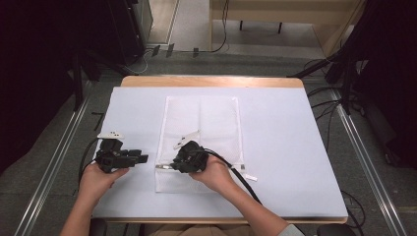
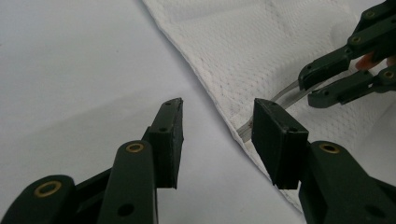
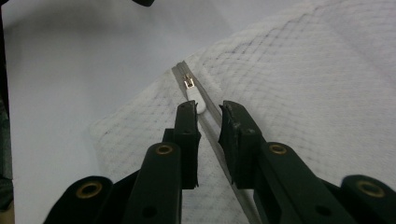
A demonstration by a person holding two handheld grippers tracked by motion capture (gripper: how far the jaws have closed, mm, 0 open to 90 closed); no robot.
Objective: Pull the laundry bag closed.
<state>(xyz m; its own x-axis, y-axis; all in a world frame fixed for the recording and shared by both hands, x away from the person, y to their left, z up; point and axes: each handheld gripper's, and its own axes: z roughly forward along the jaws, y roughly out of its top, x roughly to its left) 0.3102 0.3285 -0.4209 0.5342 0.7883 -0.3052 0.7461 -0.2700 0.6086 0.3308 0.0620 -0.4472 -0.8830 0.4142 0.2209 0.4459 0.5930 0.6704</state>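
Black left tongs (image 2: 217,123) hover apart just beside the white mesh zippered laundry bag's (image 1: 199,123) edge. Right tongs (image 3: 208,112) straddle its white zipper pull (image 3: 201,106), nearly together, not clamped; closing off-centre could pinch mesh and miss.

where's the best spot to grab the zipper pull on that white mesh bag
Take the white pull tab lying flat along the zipper on the mesh bag, below the metal slider. Come down from above with one jaw on each side; the right gripper already straddles it.
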